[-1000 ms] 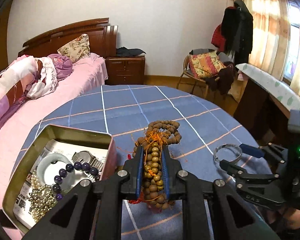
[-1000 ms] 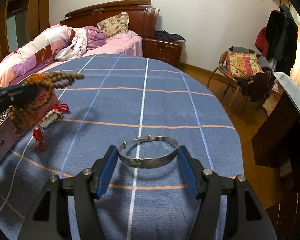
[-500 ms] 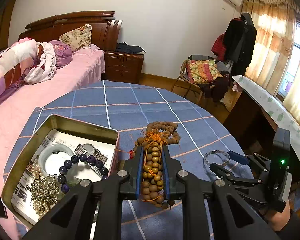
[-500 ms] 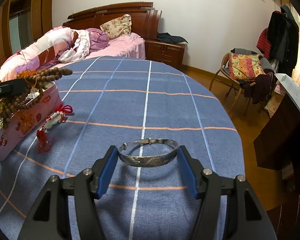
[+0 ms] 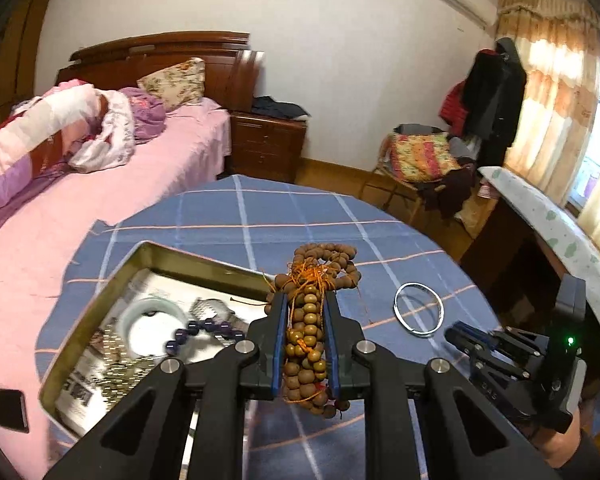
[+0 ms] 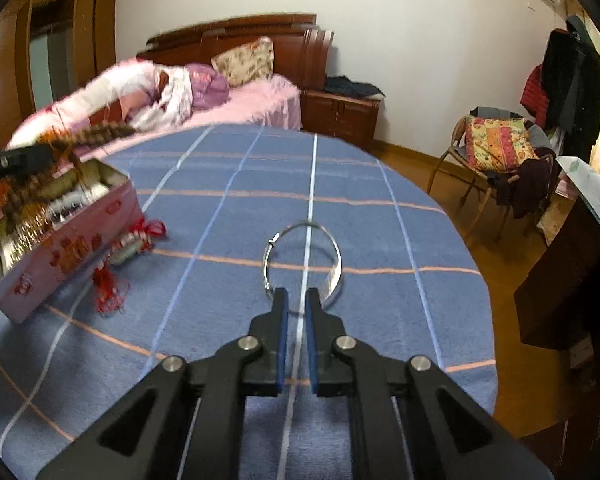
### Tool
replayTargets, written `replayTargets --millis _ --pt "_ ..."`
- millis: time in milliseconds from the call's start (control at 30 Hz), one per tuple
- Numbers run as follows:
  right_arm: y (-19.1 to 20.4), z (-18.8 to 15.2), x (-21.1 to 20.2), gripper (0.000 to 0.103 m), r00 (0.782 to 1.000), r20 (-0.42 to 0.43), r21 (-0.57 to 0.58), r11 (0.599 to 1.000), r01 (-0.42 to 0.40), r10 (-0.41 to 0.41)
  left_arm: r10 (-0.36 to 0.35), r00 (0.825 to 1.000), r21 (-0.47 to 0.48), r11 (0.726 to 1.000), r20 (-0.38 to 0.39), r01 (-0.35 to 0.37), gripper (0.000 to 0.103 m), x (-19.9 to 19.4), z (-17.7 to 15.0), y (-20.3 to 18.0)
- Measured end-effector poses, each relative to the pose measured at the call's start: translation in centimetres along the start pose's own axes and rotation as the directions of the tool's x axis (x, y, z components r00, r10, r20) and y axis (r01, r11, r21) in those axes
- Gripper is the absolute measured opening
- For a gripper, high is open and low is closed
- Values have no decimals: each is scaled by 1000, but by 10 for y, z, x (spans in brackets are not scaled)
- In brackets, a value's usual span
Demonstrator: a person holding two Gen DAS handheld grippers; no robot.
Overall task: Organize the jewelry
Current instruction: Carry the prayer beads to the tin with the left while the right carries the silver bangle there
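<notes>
Left wrist view: left gripper [image 5: 304, 300] clamped on a bunched strand of brown wooden beads [image 5: 306, 328], orange cord tangled at the top, loops spilling out front and below the pads. Open tin [image 5: 111, 280] just to the left, already holding a pale bangle, purple beads and a watch. Best to swing left over the tin, go low, then release so no loop drapes over the rim.

Right wrist view: right gripper [image 6: 295, 300] narrowed to a slim gap at the near rim of the thin, shiny silver bangle [image 6: 300, 256] on the blue checked cloth [image 6: 380, 220]. Cannot tell whether truly pinched. Worth squeezing square on the band, as slick metal may twist out
</notes>
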State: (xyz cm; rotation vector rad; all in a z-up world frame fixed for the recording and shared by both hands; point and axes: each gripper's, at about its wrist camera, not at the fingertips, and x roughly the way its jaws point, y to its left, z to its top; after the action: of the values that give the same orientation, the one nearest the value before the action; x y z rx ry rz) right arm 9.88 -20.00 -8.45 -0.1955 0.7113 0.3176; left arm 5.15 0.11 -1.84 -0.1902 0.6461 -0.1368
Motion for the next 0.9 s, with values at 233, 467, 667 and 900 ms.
replayTargets --millis 233,467,667,900 --pt "-16 3 3 96 1000 -22 48 999 -7 8 69 997 35 997 25 -70 16 -2 0 0" --pt "-7 31 33 95 993 -120 7 1000 -18 19 89 996 65 994 25 -91 16 6 7 -2" --pt "-4 41 70 90 979 -204 9 1000 17 -15 141 988 58 988 56 -145 16 -1 14 13" --pt "-11 33 55 63 980 -199 47 999 -11 20 170 984 24 985 48 -171 16 -6 13 32"
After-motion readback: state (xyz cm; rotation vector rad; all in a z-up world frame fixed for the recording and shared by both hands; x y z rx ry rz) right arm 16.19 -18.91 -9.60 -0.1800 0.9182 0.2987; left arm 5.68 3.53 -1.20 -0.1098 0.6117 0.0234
